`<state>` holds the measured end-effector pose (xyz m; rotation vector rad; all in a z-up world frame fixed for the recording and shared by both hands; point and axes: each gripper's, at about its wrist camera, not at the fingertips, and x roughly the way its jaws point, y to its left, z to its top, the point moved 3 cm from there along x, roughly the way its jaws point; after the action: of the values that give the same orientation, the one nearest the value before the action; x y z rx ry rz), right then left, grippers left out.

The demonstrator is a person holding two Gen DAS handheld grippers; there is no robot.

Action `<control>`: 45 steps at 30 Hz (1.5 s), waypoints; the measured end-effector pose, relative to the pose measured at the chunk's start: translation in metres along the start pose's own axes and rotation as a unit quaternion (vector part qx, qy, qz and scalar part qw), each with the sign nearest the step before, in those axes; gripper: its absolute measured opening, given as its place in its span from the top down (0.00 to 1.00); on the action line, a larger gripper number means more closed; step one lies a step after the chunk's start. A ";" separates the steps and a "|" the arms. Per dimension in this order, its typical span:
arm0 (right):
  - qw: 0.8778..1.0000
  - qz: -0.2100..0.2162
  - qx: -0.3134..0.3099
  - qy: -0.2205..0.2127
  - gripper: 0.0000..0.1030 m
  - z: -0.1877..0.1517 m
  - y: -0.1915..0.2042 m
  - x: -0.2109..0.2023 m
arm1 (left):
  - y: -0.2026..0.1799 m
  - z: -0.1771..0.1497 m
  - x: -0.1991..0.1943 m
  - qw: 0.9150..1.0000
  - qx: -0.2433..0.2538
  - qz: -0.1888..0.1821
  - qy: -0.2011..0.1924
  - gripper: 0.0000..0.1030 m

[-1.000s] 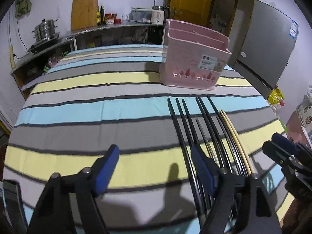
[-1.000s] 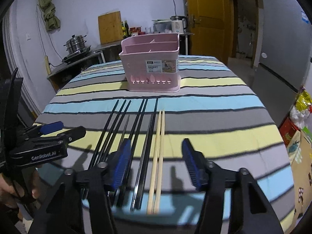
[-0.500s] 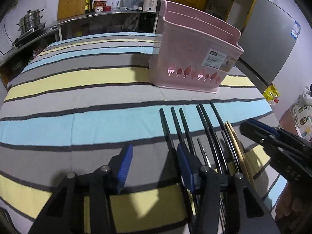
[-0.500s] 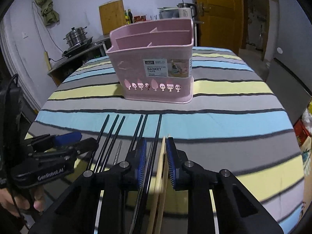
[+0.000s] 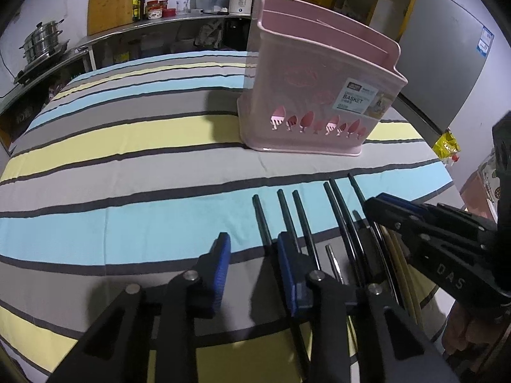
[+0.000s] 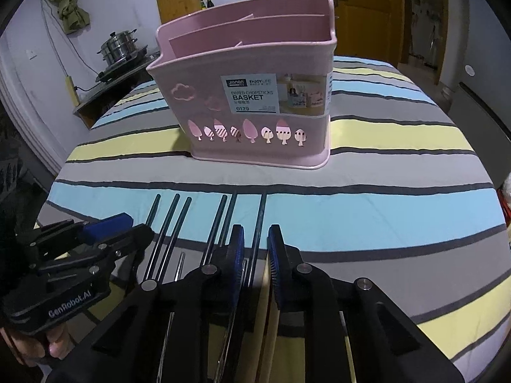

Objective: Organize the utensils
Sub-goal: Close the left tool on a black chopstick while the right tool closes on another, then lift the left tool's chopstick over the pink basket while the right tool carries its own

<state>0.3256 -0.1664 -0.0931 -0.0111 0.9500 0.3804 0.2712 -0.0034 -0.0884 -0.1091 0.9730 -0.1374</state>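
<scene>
Several black chopsticks [image 5: 300,214] [image 6: 172,223], a thin metal one [image 5: 332,261] and a pale wooden pair [image 6: 266,306] lie side by side on the striped tablecloth [image 5: 143,210]. Behind them stands the pink divided basket [image 5: 313,95] [image 6: 255,121]. My left gripper [image 5: 255,268] hangs low over the leftmost black chopstick, its jaws closing with that stick between them and a gap still showing. My right gripper [image 6: 255,255] [image 5: 373,204] is closing around the rightmost black chopstick and the wooden pair, its pads narrow but apart. The left gripper [image 6: 137,226] also shows in the right wrist view.
A steel counter with a stacked pot [image 5: 41,44] and a wooden cutting board [image 5: 110,0] runs along the back left wall. A grey fridge [image 5: 447,63] stands to the right of the table, a yellow door [image 6: 361,9] behind it. A hand [image 6: 48,344] holds the left gripper.
Both grippers have moved forward toward the basket and sunk to the chopsticks. The jaws of both have narrowed, the right pair more than the left.
</scene>
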 end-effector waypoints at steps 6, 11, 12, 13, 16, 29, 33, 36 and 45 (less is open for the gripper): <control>1.000 -0.004 0.003 0.017 0.87 0.005 -0.001 0.012 | -0.003 0.003 0.005 1.000 0.009 0.008 0.007 0.72; 1.000 -0.007 0.005 0.027 0.89 0.010 0.000 0.017 | -0.009 0.006 0.010 0.999 0.026 0.026 0.011 0.73; 1.000 -0.010 0.005 0.029 0.91 0.011 -0.001 0.018 | -0.010 0.006 0.010 0.999 0.028 0.029 0.012 0.75; 0.999 -0.012 0.003 0.030 0.94 0.012 -0.001 0.018 | -0.010 0.007 0.010 0.999 0.029 0.032 0.012 0.81; 0.999 -0.008 0.005 0.031 0.94 0.013 -0.002 0.016 | -0.012 0.008 0.009 0.999 0.027 0.033 0.014 0.90; 1.000 0.007 0.001 -0.015 0.95 0.028 0.011 -0.038 | -0.015 0.023 -0.040 0.999 0.022 -0.011 -0.022 0.94; 0.999 0.011 0.000 -0.039 0.95 0.033 0.014 -0.069 | -0.018 0.028 -0.068 0.998 0.030 -0.017 -0.043 0.94; 0.998 0.013 0.000 -0.057 0.96 0.036 0.017 -0.092 | -0.018 0.031 -0.089 0.998 0.033 -0.023 -0.058 0.95; 0.994 0.013 -0.011 -0.104 0.96 0.045 0.032 -0.150 | -0.017 0.037 -0.140 0.995 0.031 -0.031 -0.092 0.95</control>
<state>0.2728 -0.1753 0.0574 0.0205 0.7397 0.4080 0.2227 0.0041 0.0489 -0.0929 0.7819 -0.2105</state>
